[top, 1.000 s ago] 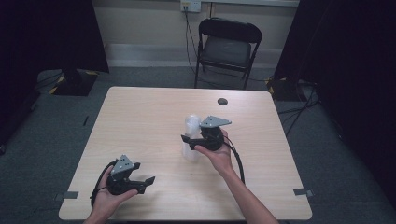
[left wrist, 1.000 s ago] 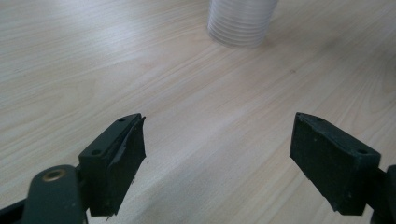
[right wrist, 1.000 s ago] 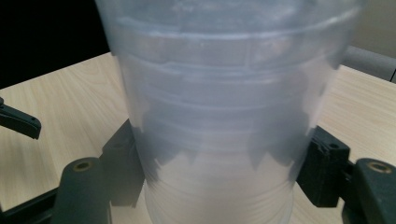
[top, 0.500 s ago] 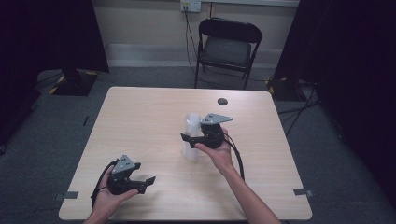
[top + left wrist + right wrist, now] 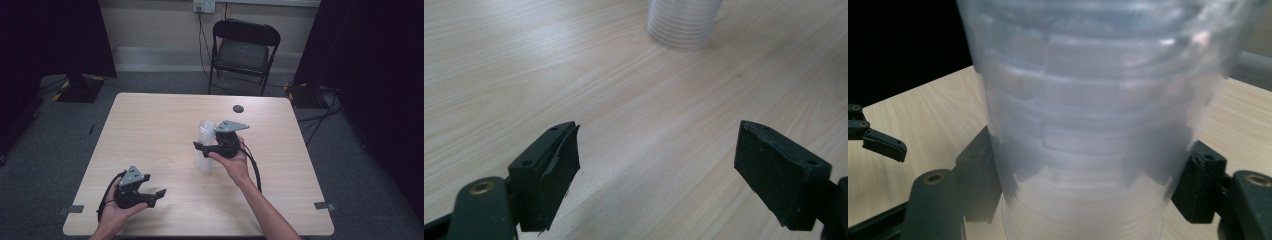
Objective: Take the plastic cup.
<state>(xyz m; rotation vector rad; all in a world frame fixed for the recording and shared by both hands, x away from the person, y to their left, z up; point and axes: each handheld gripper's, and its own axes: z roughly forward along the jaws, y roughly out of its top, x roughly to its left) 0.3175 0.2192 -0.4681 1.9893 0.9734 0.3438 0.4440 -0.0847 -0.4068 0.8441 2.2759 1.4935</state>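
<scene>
A stack of clear ribbed plastic cups (image 5: 204, 131) stands upright near the table's middle. My right gripper (image 5: 201, 148) reaches it from the right, and its jaws press both sides of the stack (image 5: 1088, 100), shut on it. In the right gripper view the black pads (image 5: 979, 175) show through the translucent wall. My left gripper (image 5: 159, 192) is held low near the table's front left, open, with nothing between its jaws (image 5: 659, 135). The base of the stack (image 5: 684, 22) appears at the top of the left gripper view, well ahead of the jaws.
A small black disc (image 5: 238, 108) lies near the far edge of the light wooden table (image 5: 150, 125). A black folding chair (image 5: 245, 45) stands beyond it. The left gripper (image 5: 878, 137) shows at the left edge of the right gripper view.
The right gripper and the cup stack have shifted very slightly away from me. The left gripper has stayed where it was.
</scene>
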